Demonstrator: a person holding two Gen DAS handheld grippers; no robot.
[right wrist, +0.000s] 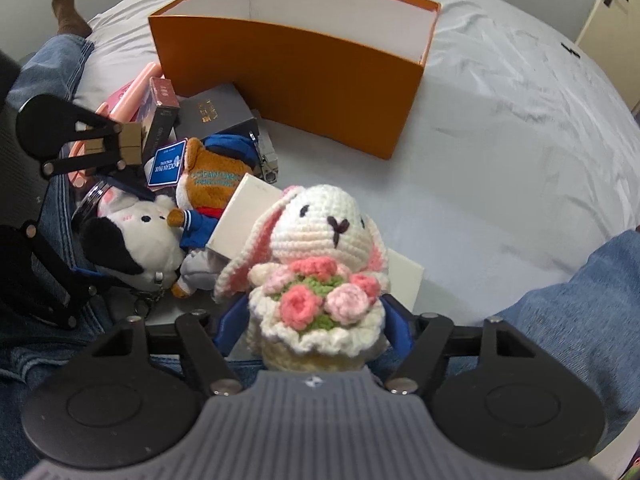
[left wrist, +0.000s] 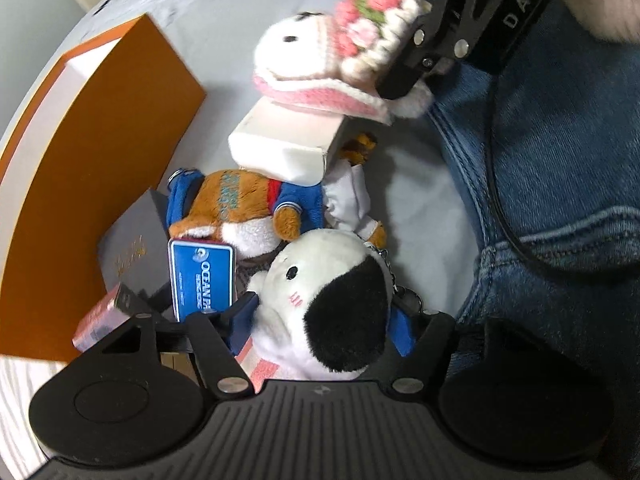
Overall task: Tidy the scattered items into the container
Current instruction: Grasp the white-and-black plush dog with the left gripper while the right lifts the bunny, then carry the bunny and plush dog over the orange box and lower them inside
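Observation:
A black-and-white plush [left wrist: 324,280] lies on the pile of items, between the blue pads of my left gripper [left wrist: 324,316]. The jaws stand wide around it and do not visibly squeeze it. A crocheted white bunny [right wrist: 320,232] with a pink bouquet rests against a white box [right wrist: 236,216], its skirt between the blue pads of my right gripper [right wrist: 314,316], which also stands wide. The orange container [right wrist: 288,80] is open-topped and sits behind the pile; its inside is hidden here. A finger [left wrist: 400,76] of the right gripper shows beside the bunny [left wrist: 344,44] in the left wrist view.
A brown fox plush in a blue sailor suit [left wrist: 240,208], a dark grey box [left wrist: 132,248], a blue tag [left wrist: 202,276] and pink items [right wrist: 128,96] crowd the pile. A person's jeans-clad legs [right wrist: 580,300] flank it on a grey bedsheet [right wrist: 500,140].

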